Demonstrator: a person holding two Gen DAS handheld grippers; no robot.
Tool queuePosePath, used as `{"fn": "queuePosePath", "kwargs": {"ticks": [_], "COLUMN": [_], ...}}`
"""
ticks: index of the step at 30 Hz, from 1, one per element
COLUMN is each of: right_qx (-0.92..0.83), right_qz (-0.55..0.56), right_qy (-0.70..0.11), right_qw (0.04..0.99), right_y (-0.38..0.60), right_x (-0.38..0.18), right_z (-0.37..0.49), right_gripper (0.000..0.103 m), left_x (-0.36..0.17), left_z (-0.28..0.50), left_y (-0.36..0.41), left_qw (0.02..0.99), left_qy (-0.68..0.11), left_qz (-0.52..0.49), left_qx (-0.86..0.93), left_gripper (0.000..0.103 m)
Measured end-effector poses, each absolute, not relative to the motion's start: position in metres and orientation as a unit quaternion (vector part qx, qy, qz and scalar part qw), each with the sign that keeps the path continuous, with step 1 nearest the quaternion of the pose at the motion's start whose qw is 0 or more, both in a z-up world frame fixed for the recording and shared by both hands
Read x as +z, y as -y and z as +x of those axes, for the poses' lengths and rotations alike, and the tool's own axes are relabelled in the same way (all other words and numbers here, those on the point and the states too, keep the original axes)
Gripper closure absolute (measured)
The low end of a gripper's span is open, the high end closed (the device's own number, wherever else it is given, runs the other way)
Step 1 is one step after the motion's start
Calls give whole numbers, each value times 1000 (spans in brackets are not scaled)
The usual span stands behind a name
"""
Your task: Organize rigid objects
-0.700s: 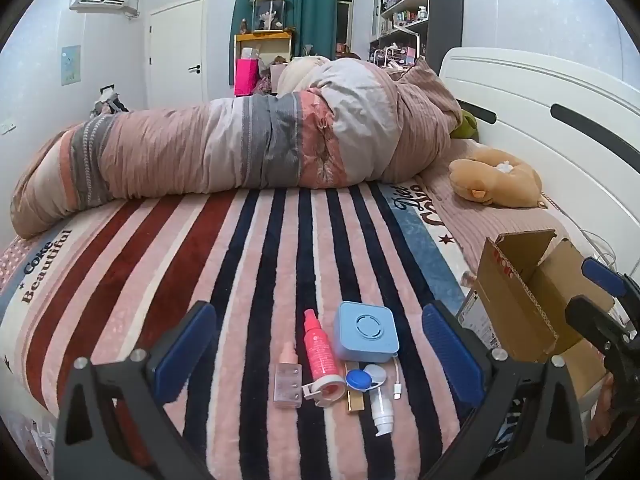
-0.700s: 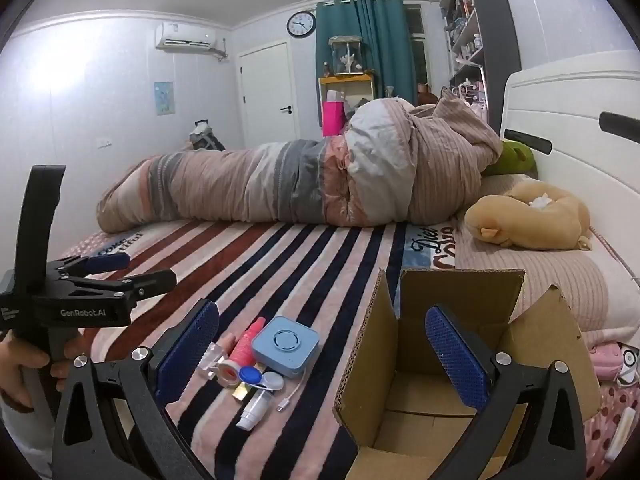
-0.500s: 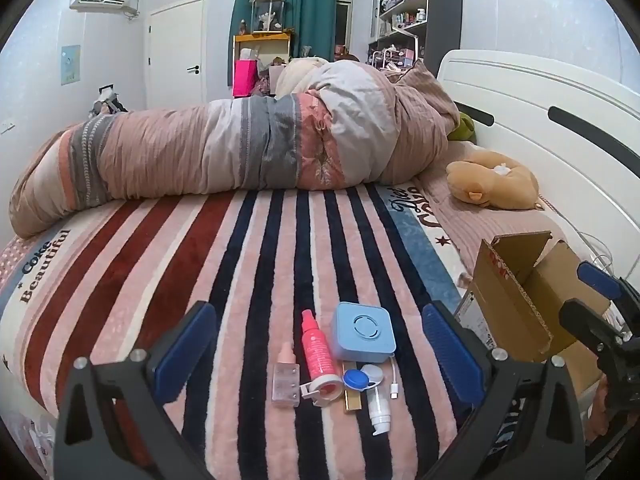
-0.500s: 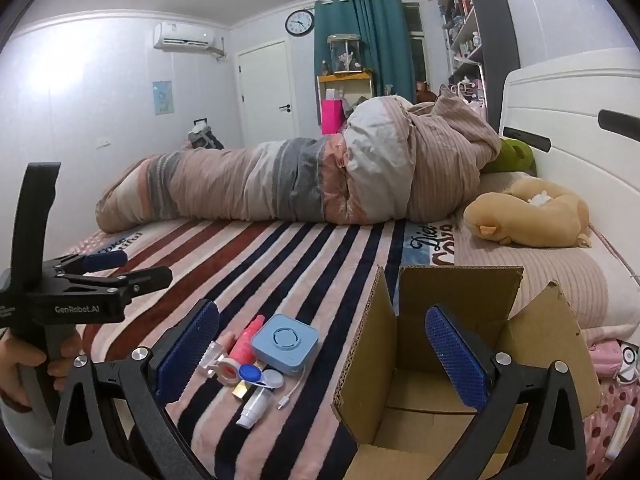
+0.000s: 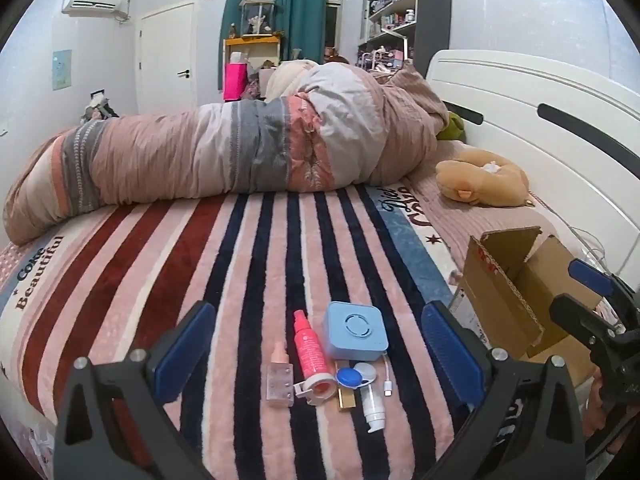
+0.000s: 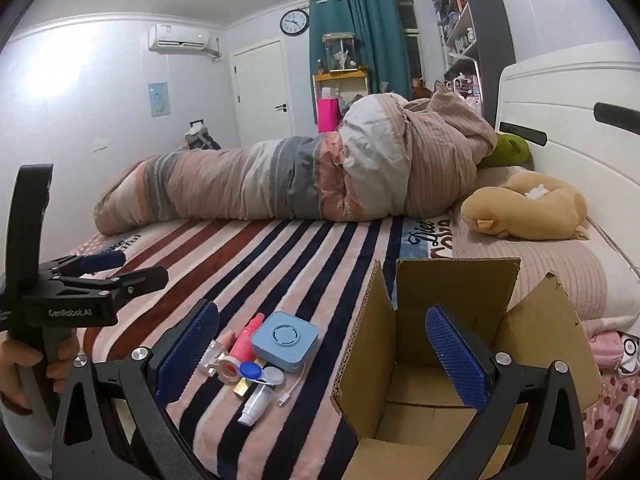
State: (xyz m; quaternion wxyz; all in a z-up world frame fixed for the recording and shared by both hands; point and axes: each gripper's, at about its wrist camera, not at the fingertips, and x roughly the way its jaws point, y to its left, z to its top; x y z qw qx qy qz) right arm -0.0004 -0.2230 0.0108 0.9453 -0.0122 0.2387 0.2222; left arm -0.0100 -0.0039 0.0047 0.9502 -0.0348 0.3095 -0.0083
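While the cardboard box [image 6: 452,364] sits empty, you hold both the left gripper [image 5: 316,348] and right gripper [image 6: 320,352] wide open, gripping nothing; every small item, like the blue case [image 5: 355,331], waits beside it.

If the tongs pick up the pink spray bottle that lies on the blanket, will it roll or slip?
The pink spray bottle looks round and smooth, so it may slip between flat pads. It lies on its side on the plush blanket, which probably hinders rolling. It appears small, so likely light.
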Motion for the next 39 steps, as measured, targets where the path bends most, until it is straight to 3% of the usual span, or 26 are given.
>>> {"fn": "queuePosePath", "kwargs": {"ticks": [39], "right_qx": [215], "right_qz": [-13], "right_qy": [-230], "right_qw": [949], "right_y": [221], "right_x": [13], "right_z": [-8], "right_gripper": [0], "left_x": [5], "left_z": [-12], "left_y": [4], "left_qw": [951], "left_qy": [-306], "left_qz": [-33], "left_qx": [-3], "left_gripper": [0]}}
